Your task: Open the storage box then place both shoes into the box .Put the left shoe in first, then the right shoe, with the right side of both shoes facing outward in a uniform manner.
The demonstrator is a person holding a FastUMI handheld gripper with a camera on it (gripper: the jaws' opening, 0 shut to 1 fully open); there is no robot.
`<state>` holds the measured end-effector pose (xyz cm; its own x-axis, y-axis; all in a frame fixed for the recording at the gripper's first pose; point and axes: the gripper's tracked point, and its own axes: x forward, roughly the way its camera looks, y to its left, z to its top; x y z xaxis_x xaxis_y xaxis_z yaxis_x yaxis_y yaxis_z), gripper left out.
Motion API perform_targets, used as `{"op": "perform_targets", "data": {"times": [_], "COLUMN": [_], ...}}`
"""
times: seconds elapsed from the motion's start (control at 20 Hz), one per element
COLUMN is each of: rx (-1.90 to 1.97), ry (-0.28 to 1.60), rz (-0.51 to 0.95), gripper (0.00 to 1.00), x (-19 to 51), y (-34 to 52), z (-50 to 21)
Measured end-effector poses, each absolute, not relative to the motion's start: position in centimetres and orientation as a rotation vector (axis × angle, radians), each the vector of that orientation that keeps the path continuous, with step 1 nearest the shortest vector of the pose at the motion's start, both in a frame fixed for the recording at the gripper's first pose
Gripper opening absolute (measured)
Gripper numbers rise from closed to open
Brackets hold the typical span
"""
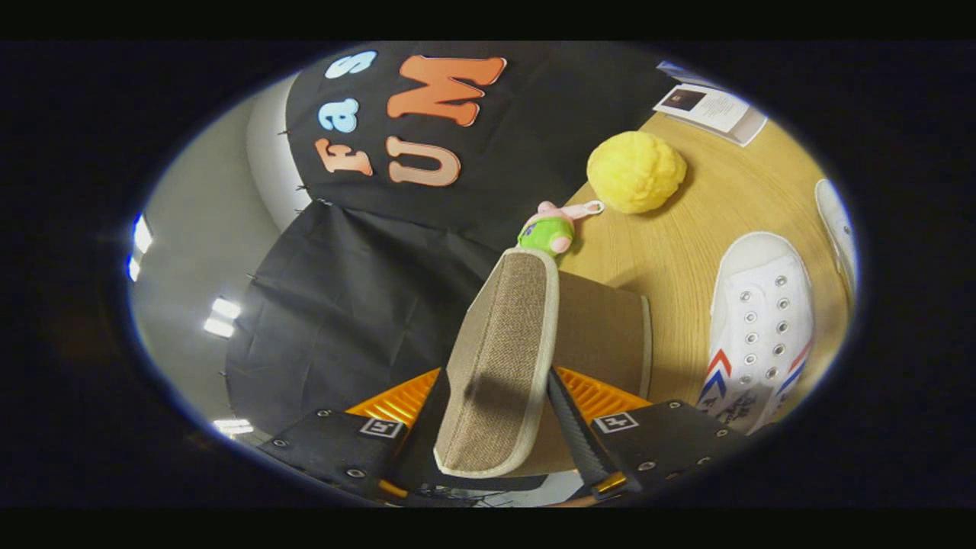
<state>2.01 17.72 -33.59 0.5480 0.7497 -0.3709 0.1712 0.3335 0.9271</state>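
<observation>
1. The storage box lid (pixel 499 358), a woven tan flap with pale piping, was held edge-on between the fingers (pixel 583 438), with the fingers clenched on it from both sides.
2. The lid was raised and tilted, its far end reaching up toward the booth's black wall; the box's plain tan panel (pixel 602 328) was seen just behind it, on the right.
3. The gripper (pixel 496 450) was placed at the near end of the lid, with ribbed orange parts seen on either side of the flap.
4. A white shoe (pixel 762 320) with metal eyelets and red and blue stripes was laid on the bench (pixel 686 252) to the right of the box, near it but apart.
5. A second white shoe (pixel 835 221) was partly seen further right.
6. A small green and pink plush keyring (pixel 550 229) was found just beyond the lid's far end.
7. A yellow fuzzy ball (pixel 637 171) was set beyond the plush toy.
8. A printed leaflet (pixel 713 107) was laid at the far end of the bench.
</observation>
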Motion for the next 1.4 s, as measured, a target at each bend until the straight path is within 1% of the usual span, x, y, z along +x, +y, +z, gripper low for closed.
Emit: {"op": "perform_targets", "data": {"times": [0.05,0.1,0.15,0.2,0.25,0.35,0.4,0.55,0.7,0.8,1.0,1.1,1.2,1.25,1.4], "rx": [1.177,1.159,1.152,1.148,1.137,1.105,1.085,1.043,1.089,1.093,1.132,1.150,1.179,1.171,1.161], "ry": [0.958,0.959,0.960,0.964,0.966,0.942,0.931,0.918,0.907,0.896,0.952,0.978,0.989,0.997,1.007], "rz": [0.450,0.441,0.441,0.443,0.445,0.434,0.436,0.450,0.480,0.496,0.474,0.453,0.462,0.470,0.450], "gripper": [0.70,0.61,0.56,0.52,0.51,0.44,0.31,0.23,0.14,0.10,0.10,0.20,0.30,0.30,0.12], "x": [1.9,1.9,1.9,1.8,1.8,2.2,2.3,2.0,2.0,2.2,1.8,1.6,1.4,1.3,1.6], "y": [17.6,17.6,17.8,18.0,18.0,17.9,18.1,18.5,19.1,19.6,20.7,21.5,22.5,23.0,23.5], "z": [-34.0,-34.4,-34.4,-34.2,-34.3,-34.0,-33.8,-33.3,-31.8,-31.1,-31.6,-32.7,-32.6,-32.6,-32.6]}}
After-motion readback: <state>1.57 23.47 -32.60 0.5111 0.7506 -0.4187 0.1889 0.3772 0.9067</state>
